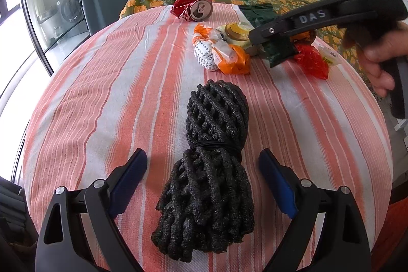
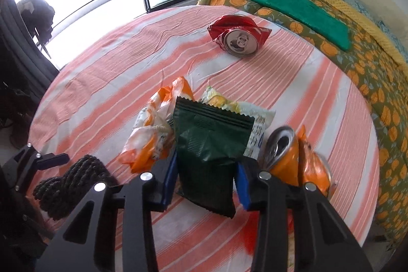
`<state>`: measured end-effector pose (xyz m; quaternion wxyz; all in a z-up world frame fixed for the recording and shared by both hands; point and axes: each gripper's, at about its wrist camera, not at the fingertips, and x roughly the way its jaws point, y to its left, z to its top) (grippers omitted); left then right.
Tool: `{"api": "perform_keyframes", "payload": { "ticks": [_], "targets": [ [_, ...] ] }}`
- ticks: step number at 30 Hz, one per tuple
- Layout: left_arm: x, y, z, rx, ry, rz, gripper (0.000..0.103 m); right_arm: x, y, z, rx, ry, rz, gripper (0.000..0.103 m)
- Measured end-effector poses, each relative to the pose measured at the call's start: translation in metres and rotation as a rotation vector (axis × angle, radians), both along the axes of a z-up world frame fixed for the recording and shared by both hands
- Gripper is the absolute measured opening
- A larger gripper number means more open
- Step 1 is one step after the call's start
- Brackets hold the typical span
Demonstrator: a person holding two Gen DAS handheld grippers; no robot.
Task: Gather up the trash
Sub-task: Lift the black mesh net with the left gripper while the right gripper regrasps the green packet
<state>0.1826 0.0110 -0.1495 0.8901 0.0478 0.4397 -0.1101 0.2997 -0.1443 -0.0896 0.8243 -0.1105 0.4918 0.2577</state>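
On the striped worktop [image 1: 102, 83] a black foam net bundle [image 1: 207, 170] is seen lying lengthwise between the wide-open pads of the left hand-held gripper [image 1: 203, 177]; a dark green snack packet [image 2: 207, 144] is pinched upright by the right hand-held gripper [image 2: 206, 185]

Bare striped cloth is lying open across the left half of the bench [image 1: 84, 98], offering free passage. The black foam netting [image 1: 209, 159] is blocking the middle strip. Toward the far right, the orange wrapper [image 1: 219, 52], green packet [image 2: 206, 142], orange can [image 2: 283, 152] and red plastic [image 1: 312, 60] are crowding together. The red can [image 1: 195, 8] is lying apart near the far edge.
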Motion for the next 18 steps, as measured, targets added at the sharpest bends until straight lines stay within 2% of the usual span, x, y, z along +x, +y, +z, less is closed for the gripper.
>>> {"api": "perform_keyframes", "payload": {
  "ticks": [4,9,12,14,15,16,18],
  "targets": [
    [0.0,0.0,0.0,0.001,0.0,0.0,0.089,-0.026,-0.021,0.007,0.1,0.125,-0.031,0.038],
    [0.0,0.0,0.0,0.003,0.0,0.001,0.089,-0.06,-0.032,-0.001,0.064,0.291,-0.002,0.038],
    [0.001,-0.001,-0.001,0.003,0.0,0.001,0.089,-0.073,-0.031,-0.014,-0.006,0.253,-0.042,0.041],
    [0.001,-0.001,0.0,0.003,0.0,0.001,0.089,-0.08,-0.034,-0.025,0.014,0.217,-0.091,0.054],
    [0.001,0.0,0.0,0.002,0.001,0.0,0.089,-0.084,-0.036,-0.029,0.033,0.2,-0.121,0.07],
    [0.0,0.0,0.0,-0.004,0.002,-0.002,0.09,-0.089,-0.039,-0.034,0.052,0.174,-0.154,0.077],
    [0.0,0.002,0.0,-0.036,0.01,-0.02,0.094,-0.101,-0.041,-0.038,0.073,0.114,-0.19,0.079]
  ]
}}
